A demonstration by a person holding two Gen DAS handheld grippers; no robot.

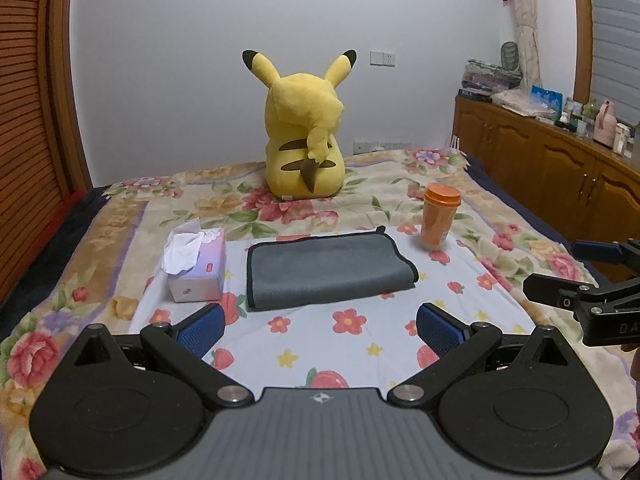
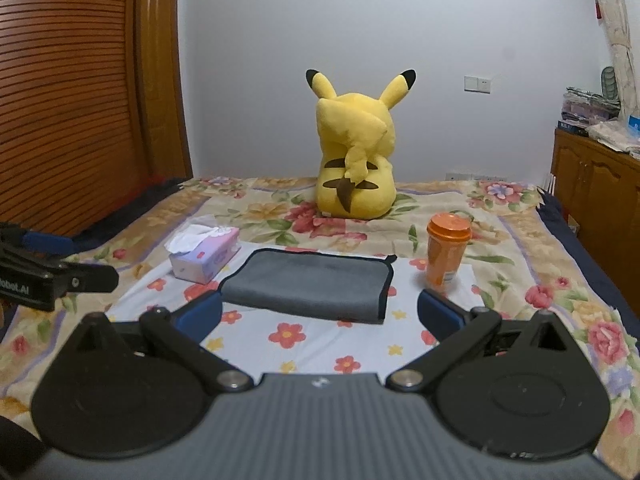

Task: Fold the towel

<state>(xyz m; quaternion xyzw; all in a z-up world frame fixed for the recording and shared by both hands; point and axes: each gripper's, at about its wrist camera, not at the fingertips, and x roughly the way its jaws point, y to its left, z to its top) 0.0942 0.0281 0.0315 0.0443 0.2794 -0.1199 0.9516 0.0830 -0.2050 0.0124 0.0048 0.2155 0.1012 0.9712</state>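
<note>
Your grey microfibre towel (image 1: 326,268) is soft, light and limp; pinch its near corners beside the tissue box (image 1: 198,266). Both the left hand-held gripper (image 1: 320,326) and the right hand-held gripper (image 2: 320,312) are spread wide, holding nothing.

White lettering on the left tongs (image 2: 60,276) body reads "obot.AI", its start cut off at the frame edge. The right tongs (image 1: 592,280) body bears embossed letters, seemingly "DA". The orange cup's (image 2: 444,260) label is too blurred to read.

Left tongs (image 1: 320,330) spread wide, holding nothing, right tongs (image 2: 320,316) likewise, side by side
</note>
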